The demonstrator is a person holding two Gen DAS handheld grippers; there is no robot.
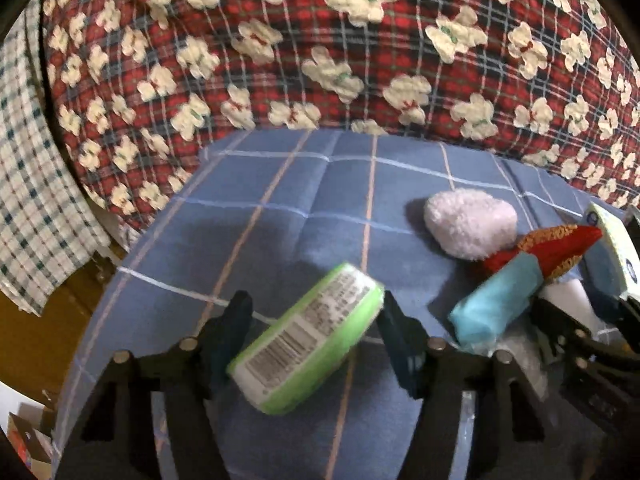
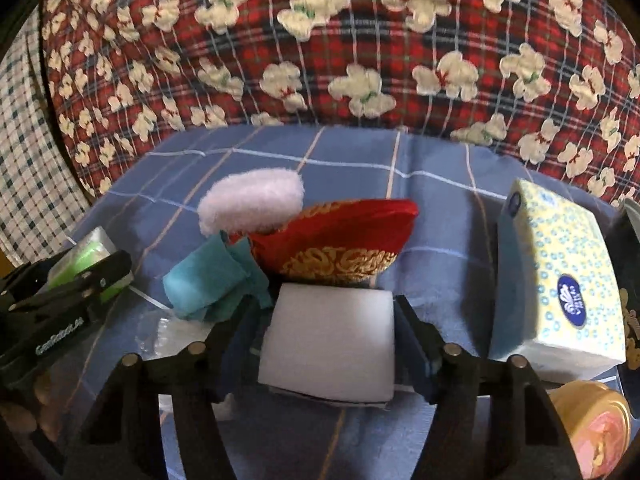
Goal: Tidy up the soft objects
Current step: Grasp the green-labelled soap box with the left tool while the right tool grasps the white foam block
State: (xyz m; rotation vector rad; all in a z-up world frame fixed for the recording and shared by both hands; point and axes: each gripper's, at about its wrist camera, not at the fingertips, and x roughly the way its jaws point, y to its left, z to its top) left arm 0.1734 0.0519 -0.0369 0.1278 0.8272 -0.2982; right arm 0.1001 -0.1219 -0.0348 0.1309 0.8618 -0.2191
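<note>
both grippers straddling items on blue sheet [image 1: 320, 184]: left gripper [image 1: 316, 312] around green pack [image 1: 308, 340], right gripper [image 2: 324, 320] around white block [image 2: 328, 344]; contact unclear.

Tissue pack [image 1: 308, 338] left of sponge block [image 2: 328, 344]

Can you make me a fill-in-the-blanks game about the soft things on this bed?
1. The pack between the left gripper's fingers has a ___ wrapper.
2. The block between the right gripper's fingers is ___.
3. The red pouch has ___ embroidery.
4. The fluffy white pad lies on a ___ checked sheet.

Missing words: green; white; gold; blue
</note>
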